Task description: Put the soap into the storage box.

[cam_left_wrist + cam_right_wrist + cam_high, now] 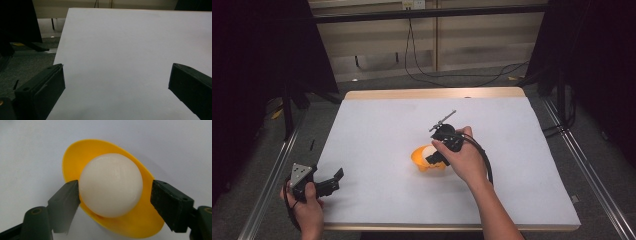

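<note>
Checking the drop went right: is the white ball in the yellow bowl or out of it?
In. The ball sits inside the bowl, yellow rim visible around it in the right gripper view; the right claw straddles it.

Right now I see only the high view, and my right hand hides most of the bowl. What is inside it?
Observer: A white egg lies in the yellow bowl.
Operator: Does the right tool hold it?
Observer: No. It is open: one pad touches the egg, the other stands apart.
Operator: And between the pads of the left tool?
Observer: Nothing; it is open over the bare white table.
</note>
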The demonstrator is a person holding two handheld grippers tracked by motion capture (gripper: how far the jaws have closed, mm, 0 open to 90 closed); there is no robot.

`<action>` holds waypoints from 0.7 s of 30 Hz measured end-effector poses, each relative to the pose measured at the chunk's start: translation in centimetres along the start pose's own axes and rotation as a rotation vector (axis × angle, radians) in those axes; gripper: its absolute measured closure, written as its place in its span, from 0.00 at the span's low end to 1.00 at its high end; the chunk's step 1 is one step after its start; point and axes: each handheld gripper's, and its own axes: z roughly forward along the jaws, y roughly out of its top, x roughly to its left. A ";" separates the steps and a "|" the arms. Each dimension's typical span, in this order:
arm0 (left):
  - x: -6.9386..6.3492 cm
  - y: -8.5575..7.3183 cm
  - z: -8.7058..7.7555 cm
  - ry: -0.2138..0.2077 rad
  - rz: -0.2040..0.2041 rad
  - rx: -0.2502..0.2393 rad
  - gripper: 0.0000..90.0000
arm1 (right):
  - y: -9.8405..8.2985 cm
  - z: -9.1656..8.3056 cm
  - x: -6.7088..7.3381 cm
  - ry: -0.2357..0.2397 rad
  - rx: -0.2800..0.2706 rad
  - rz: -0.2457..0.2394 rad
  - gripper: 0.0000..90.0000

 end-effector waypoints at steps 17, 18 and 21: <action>0.0 0.0 0.0 0.000 0.005 0.000 0.00 | -2.4 -2.9 -1.1 -0.075 -0.113 0.051 0.00; 0.0 0.0 0.0 0.000 0.005 0.000 0.00 | -2.6 -3.0 -1.2 -0.071 -0.118 0.046 0.00; -0.1 0.0 0.0 0.004 0.006 0.002 0.00 | -3.0 -3.1 -1.4 -0.079 -0.119 0.058 0.00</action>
